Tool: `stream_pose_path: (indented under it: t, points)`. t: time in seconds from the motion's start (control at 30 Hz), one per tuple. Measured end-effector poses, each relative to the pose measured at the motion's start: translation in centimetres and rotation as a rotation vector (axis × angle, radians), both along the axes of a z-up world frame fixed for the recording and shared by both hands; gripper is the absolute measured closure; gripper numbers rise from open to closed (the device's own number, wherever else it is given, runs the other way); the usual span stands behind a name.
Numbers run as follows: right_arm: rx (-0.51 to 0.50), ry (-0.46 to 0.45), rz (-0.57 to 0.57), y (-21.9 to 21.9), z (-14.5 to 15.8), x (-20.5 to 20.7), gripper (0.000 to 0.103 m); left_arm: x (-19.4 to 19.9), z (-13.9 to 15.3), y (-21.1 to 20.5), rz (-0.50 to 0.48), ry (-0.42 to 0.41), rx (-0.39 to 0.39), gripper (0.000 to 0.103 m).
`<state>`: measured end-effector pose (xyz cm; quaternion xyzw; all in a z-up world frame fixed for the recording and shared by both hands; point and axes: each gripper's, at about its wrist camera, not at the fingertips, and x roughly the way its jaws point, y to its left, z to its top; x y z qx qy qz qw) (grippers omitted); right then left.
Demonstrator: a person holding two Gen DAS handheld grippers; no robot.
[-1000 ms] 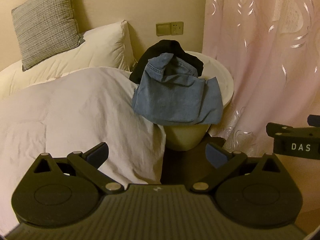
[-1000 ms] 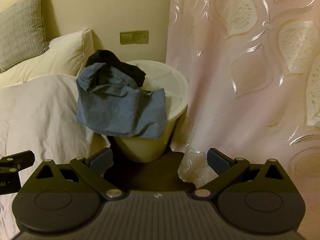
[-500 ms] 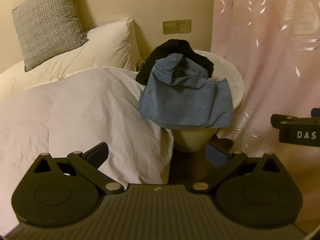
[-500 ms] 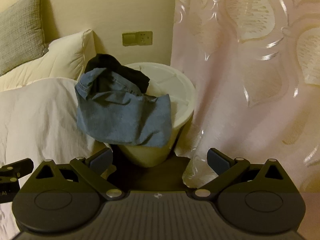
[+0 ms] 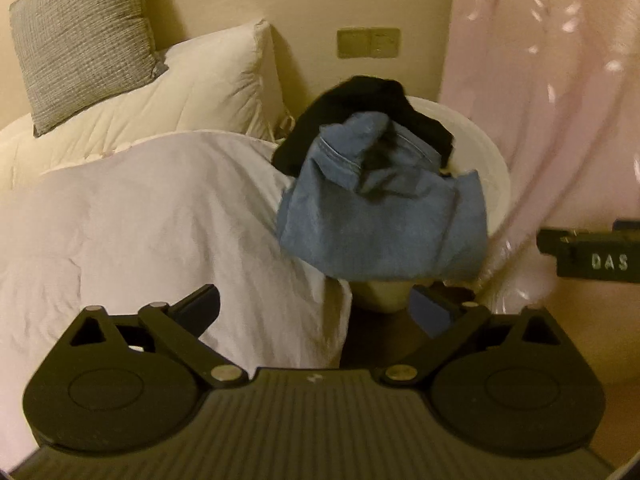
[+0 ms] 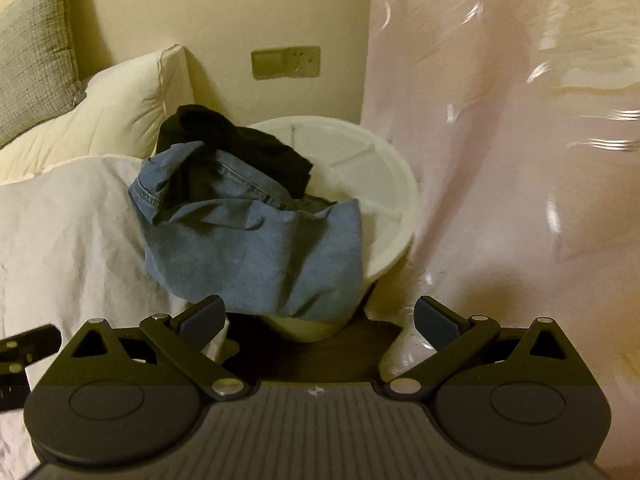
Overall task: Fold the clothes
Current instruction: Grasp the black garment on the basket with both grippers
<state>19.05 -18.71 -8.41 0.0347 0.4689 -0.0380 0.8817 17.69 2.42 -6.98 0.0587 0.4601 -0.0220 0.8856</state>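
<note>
Denim garment (image 5: pixel 384 216), blue and crumpled, hangs over the near rim of a round white basket (image 5: pixel 494 168) at the centre of the left wrist view, with a black garment (image 5: pixel 372 100) heaped behind and partly under it; in the right wrist view the same pile sits centre-left, the denim spilling down the basket's front wall. To the left of the basket lies a bed with a rumpled white duvet (image 5: pixel 160 216) filling the left half of the frame; behind it, a cream pillow (image 5: pixel 208 80) leans on the wall and a grey woven cushion (image 5: pixel 80 36) stands in the upper left corner. A beige wall switch plate (image 6: pixel 286 62) sits upper centre; a pale pink patterned curtain (image 6: pixel 520 140) covers the whole right side. The left gripper (image 5: pixel 316 308) is spread wide and empty at lower centre; the right gripper (image 6: pixel 320 318) is likewise wide apart, holding nothing, just short of the denim's hanging hem.
</note>
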Motion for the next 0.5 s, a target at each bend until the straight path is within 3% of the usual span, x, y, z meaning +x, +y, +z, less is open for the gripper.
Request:
stream_pose_path:
  t: [0.13, 0.27, 0.5]
  points:
    - [0.029, 0.047, 0.042, -0.8, -1.5, 3.9, 0.0, 3.6, -1.0, -0.1, 0.034, 0.03, -0.026, 0.006]
    - [0.057, 0.068, 0.083, -1.7, -2.3, 7.7, 0.0, 6.8, -1.7, -0.5, 0.042, 0.068, -0.035, 0.013]
    - [0.034, 0.007, 0.174, -2.6, -2.3, 13.5, 0.001, 13.3, -1.4, -1.8, 0.031, 0.091, -0.078, 0.034]
